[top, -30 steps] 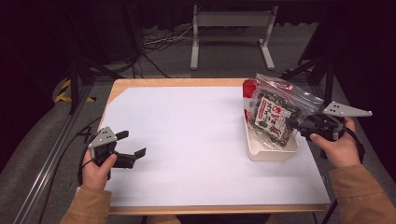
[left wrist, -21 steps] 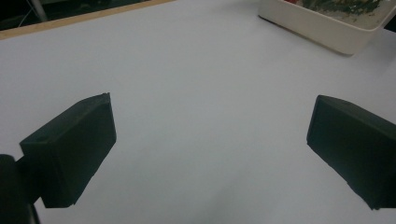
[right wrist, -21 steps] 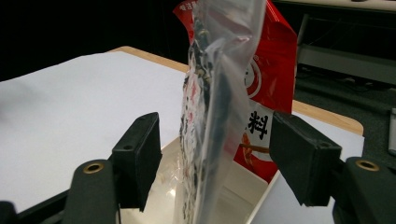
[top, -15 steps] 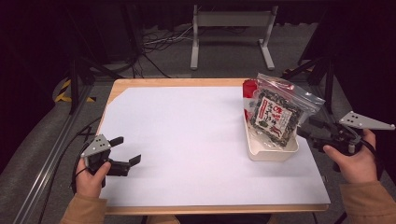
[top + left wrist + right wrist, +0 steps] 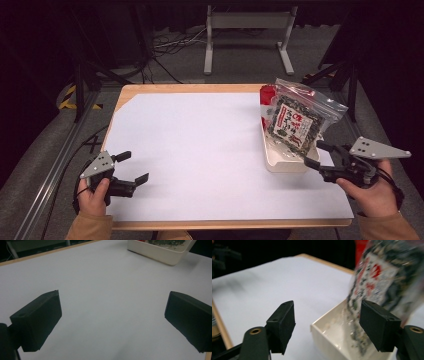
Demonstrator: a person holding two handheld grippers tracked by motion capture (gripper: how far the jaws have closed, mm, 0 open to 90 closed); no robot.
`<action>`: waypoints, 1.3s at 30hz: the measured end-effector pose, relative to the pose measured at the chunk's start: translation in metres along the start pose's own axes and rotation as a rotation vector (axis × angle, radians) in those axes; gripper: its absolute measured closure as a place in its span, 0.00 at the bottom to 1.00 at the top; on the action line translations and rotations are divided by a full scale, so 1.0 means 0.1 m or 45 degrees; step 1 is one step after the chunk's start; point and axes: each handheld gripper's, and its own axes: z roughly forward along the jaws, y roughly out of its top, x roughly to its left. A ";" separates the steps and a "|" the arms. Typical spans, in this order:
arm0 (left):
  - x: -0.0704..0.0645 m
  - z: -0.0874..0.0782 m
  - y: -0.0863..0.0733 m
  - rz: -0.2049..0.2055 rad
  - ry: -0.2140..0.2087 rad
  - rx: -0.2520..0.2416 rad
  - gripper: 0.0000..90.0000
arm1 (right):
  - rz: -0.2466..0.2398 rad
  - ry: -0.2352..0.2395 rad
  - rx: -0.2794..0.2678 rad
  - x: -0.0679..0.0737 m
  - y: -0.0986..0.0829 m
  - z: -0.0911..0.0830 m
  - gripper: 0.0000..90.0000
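Observation:
A clear bag of dark flakes with a red and white label [image 5: 295,122] stands tilted in a white bin [image 5: 285,162] at the table's right side. My right gripper [image 5: 315,154] is open just off the bin's near right corner, apart from the bag. In the right gripper view, the wide-apart jaws of my right gripper [image 5: 329,325] frame the bin's corner [image 5: 327,337] and the blurred bag [image 5: 382,282]. My left gripper [image 5: 134,166] is open and empty over the white table top near the front left corner. The left gripper view shows my left gripper [image 5: 112,320] with bare table between its jaws.
A red object [image 5: 267,92] stands behind the bag at the bin's far end. The white sheet [image 5: 200,145] covers most of the wooden table [image 5: 190,89]. The bin [image 5: 160,252] sits at the top of the left gripper view. Dark floor, cables and a metal stand lie beyond the table.
My right gripper has drawn back from the bag toward the near right edge of the table. The left gripper has slid toward the near left corner. The bag stays in the bin.

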 end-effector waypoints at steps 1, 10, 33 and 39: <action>0.00 0.00 0.00 -0.001 -0.009 -0.001 0.02 | -0.004 0.011 0.030 0.02 0.00 0.03 0.30; -0.02 0.01 -0.02 0.016 -0.022 0.003 0.02 | -0.009 0.107 0.067 0.18 -0.10 0.39 0.23; -0.05 0.04 -0.04 0.035 -0.071 -0.031 0.02 | -0.073 0.187 -0.076 0.45 -0.51 1.05 0.12; -0.07 0.07 -0.05 -0.013 -0.108 -0.051 0.01 | -0.116 0.155 -0.098 0.49 -0.54 1.16 0.11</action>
